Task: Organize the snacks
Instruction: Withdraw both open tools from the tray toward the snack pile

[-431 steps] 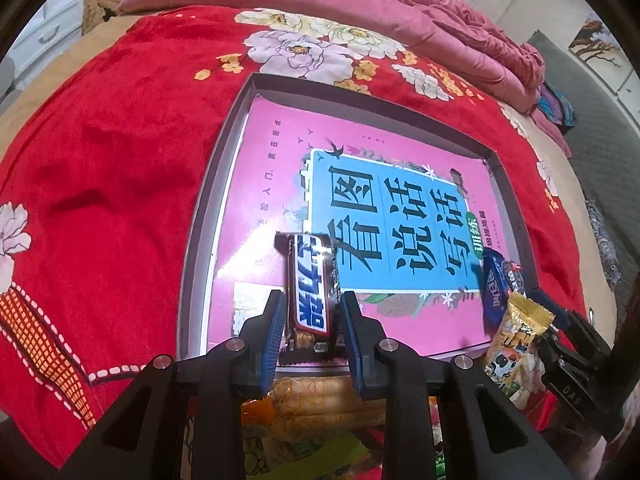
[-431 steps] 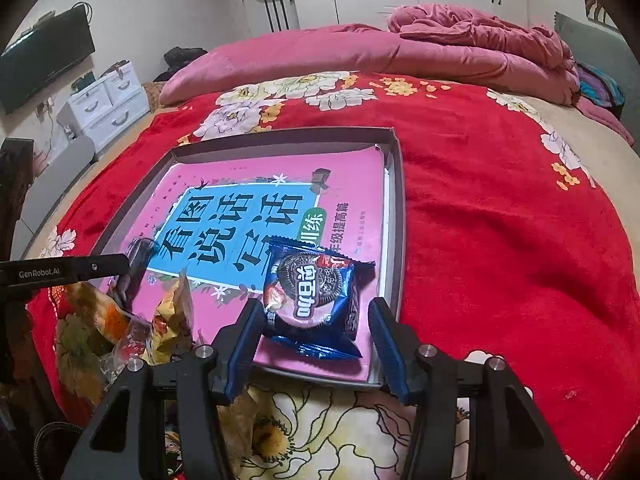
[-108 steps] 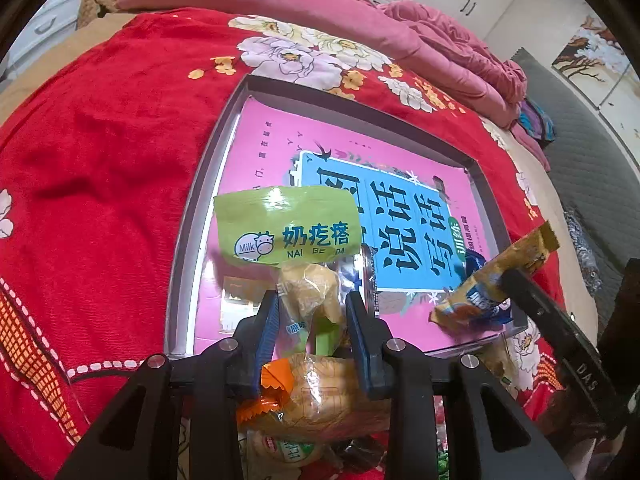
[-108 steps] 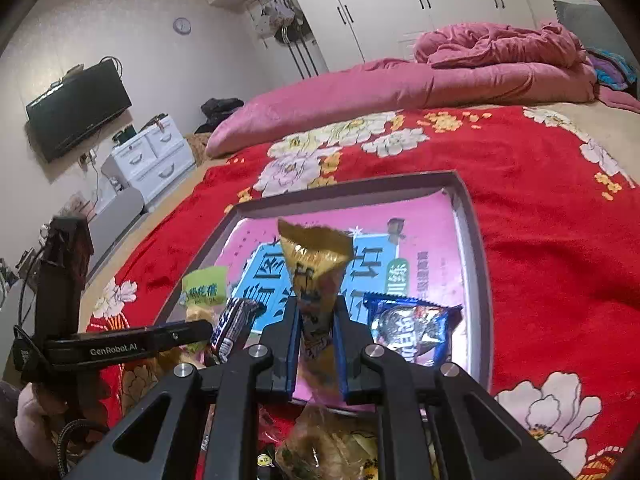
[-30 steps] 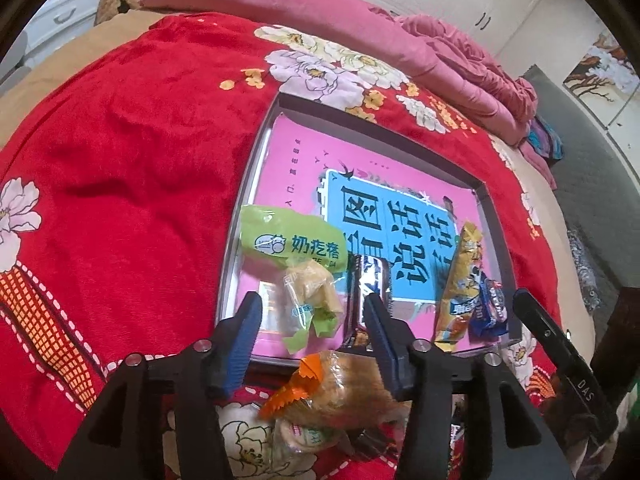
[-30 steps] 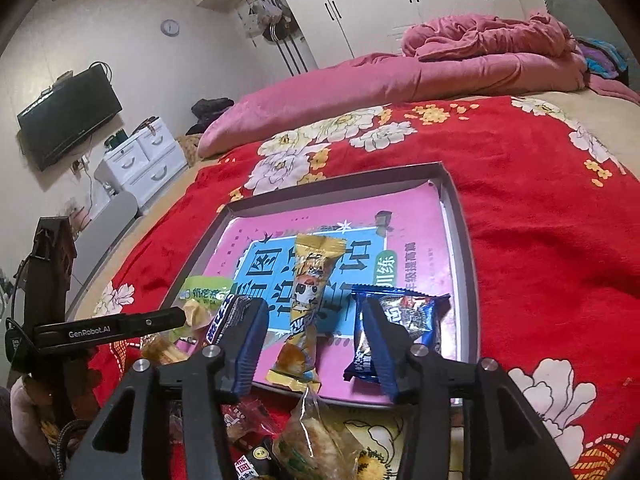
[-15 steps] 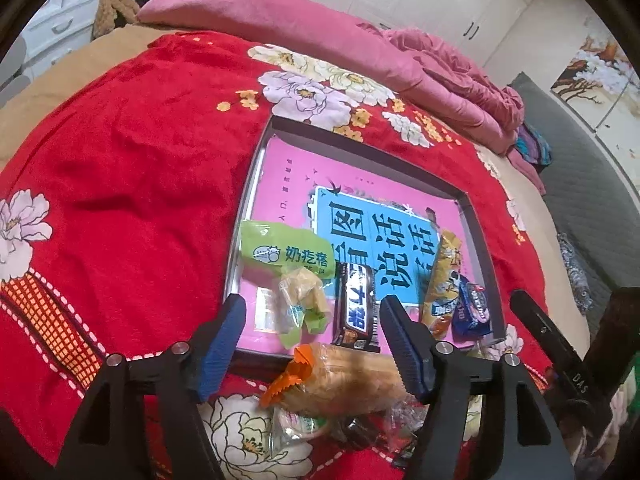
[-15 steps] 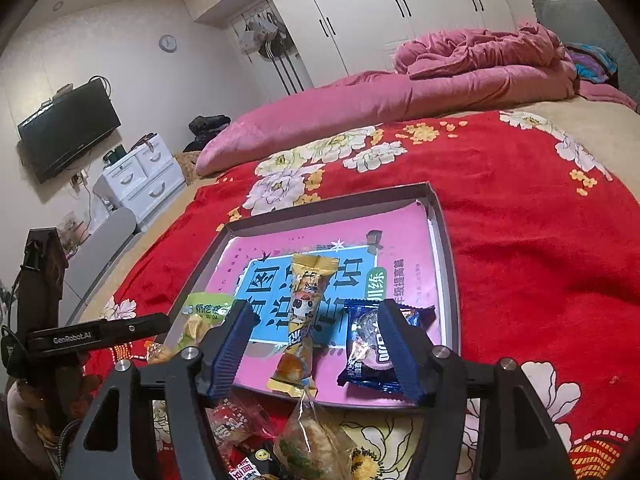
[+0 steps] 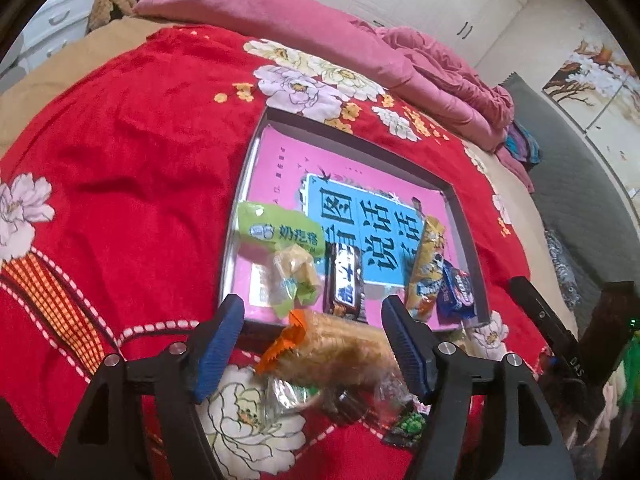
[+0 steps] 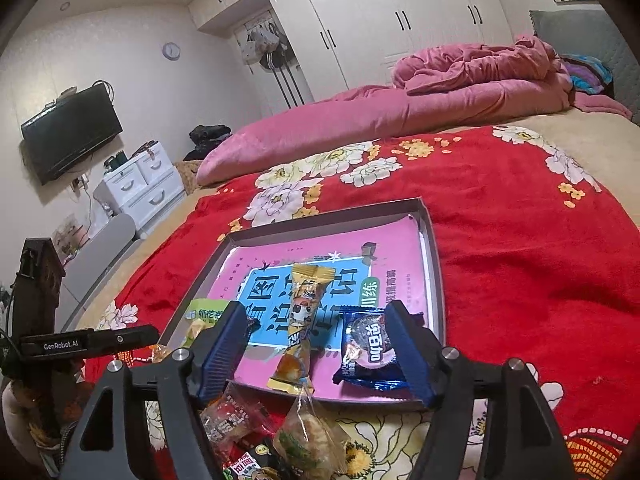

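Note:
A shallow grey tray (image 9: 448,190) with a pink and blue book lining lies on the red blanket. Along its near edge lie a green milk-candy bag (image 9: 280,236), a brown chocolate bar (image 9: 346,280), a yellow wrapped snack (image 9: 428,268) and a blue Oreo pack (image 9: 458,290). In the right wrist view the tray (image 10: 434,240) holds the yellow snack (image 10: 302,316) and Oreo pack (image 10: 370,346). My left gripper (image 9: 312,348) is open and empty above an orange-ended snack pack (image 9: 336,344) outside the tray. My right gripper (image 10: 320,354) is open and empty at the tray's near edge.
Loose snack packets (image 9: 360,396) lie piled on the blanket in front of the tray, also in the right wrist view (image 10: 308,436). A pink quilt (image 10: 440,104) lies at the far side of the bed. White drawers (image 10: 140,188) and a wall TV (image 10: 70,132) stand at the left.
Both grippers have pulled back and up from the tray, and their jaws have opened wider. The snacks in the tray have not moved.

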